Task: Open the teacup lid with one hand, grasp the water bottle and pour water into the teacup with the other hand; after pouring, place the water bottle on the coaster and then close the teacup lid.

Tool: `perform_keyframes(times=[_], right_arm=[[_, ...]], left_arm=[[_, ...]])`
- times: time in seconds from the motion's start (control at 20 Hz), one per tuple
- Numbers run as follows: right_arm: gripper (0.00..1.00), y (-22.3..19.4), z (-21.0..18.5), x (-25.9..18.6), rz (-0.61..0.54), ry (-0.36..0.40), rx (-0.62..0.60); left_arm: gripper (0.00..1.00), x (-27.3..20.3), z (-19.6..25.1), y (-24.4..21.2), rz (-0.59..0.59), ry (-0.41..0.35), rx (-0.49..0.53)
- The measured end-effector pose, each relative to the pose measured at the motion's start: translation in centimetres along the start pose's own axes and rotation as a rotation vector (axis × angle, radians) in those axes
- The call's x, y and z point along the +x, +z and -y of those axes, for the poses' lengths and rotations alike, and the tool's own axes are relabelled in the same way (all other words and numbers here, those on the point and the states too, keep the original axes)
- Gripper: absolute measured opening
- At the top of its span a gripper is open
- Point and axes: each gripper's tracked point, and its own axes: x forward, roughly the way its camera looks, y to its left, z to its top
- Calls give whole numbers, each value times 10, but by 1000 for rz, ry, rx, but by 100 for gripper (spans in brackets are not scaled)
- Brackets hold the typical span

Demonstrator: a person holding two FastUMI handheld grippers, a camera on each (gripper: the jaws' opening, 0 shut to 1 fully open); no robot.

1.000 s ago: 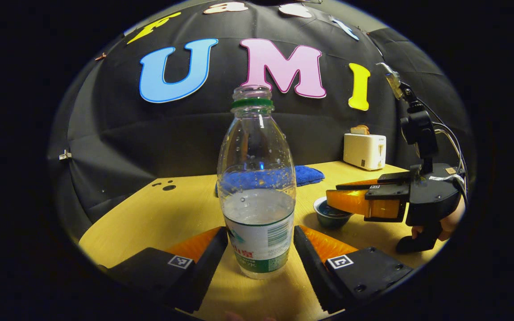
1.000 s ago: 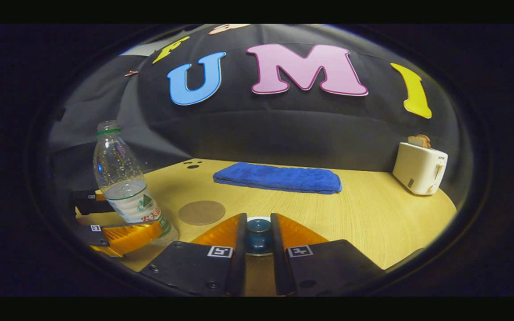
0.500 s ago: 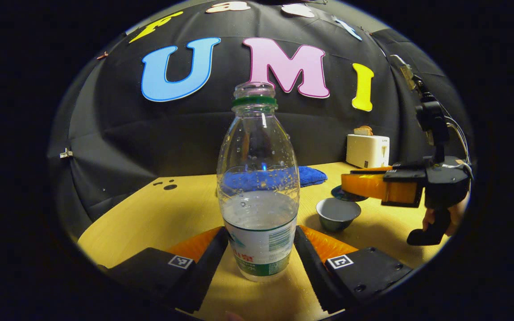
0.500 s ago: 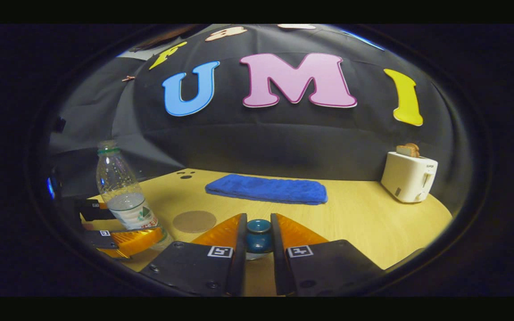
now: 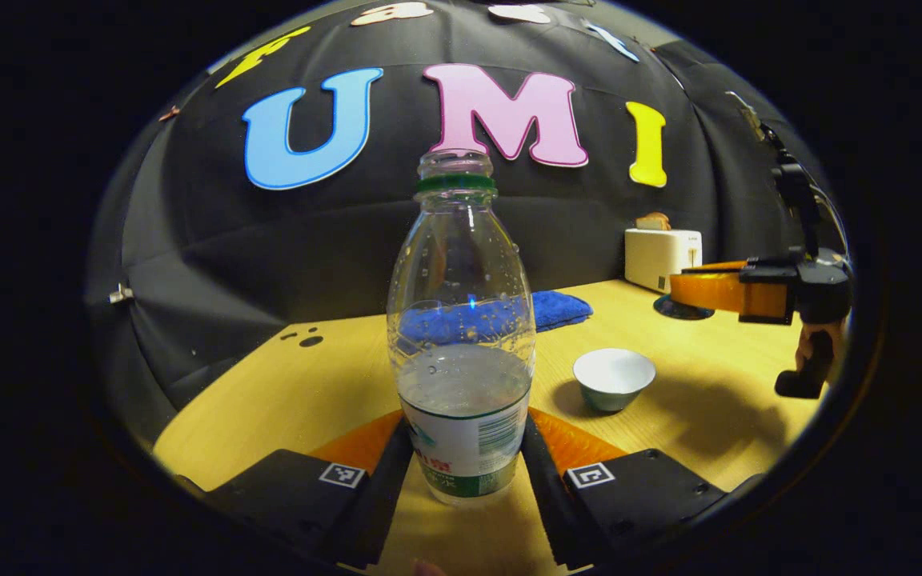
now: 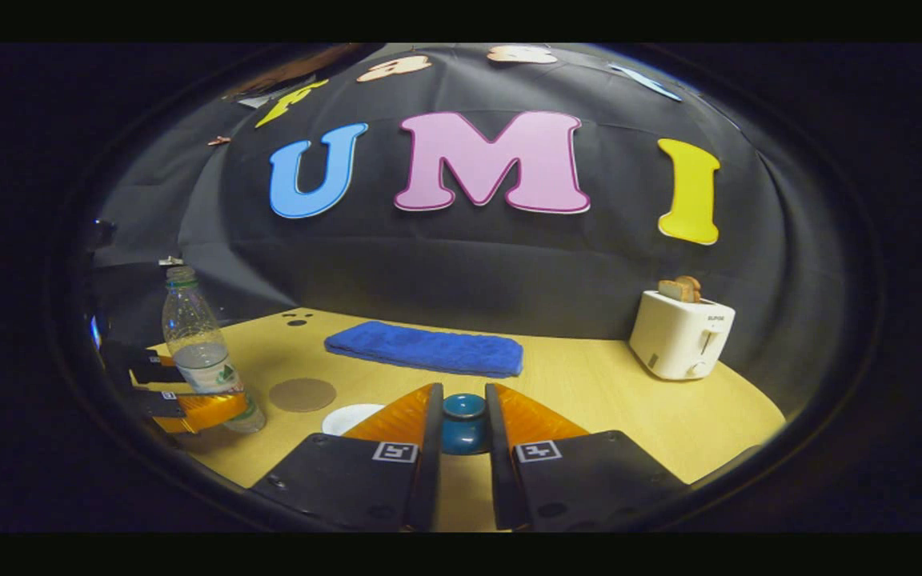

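The left claw [image 5: 465,460] is gripping the water bottle [image 5: 461,336]; the right claw [image 6: 463,424] is pinching the lid [image 6: 463,422] aloft. The uncapped bottle risks spilling beside the teacup [image 5: 613,378] if tipped early.

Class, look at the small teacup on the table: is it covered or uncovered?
Uncovered: the small white-lined teacup shows its open bowl, and the right gripper holds its blue lid away.

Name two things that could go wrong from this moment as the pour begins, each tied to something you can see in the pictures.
1. The water bottle has no cap and is roughly half full; tilting it quickly over the small, shallow teacup could overshoot and wet the table.
2. The right gripper holds the lid only by its knob; it might slip and drop.
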Motion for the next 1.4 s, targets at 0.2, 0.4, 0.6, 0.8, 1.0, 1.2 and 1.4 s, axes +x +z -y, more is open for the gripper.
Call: perform_keyframes(times=[0.2,0.4,0.6,0.8,1.0,1.2,1.4], right_arm=[[29,1,14,-7,12,-15,-4],[34,1,28,-15,16,-25,-12],[34,-2,44,-24,17,-37,-24],[34,-4,61,-32,18,-55,-20],[29,-10,71,-37,12,-60,-23],[34,-12,76,-41,13,-65,-37],[34,-13,79,-41,17,-66,-44]], left_arm=[[76,8,-18,5,-60,67,182],[76,15,-26,13,-100,89,405],[76,27,-25,9,-144,89,541],[76,36,-36,8,-186,153,711],[75,38,-43,12,-193,202,856],[75,44,-49,23,-189,230,982],[75,46,-52,30,-170,236,1124]])
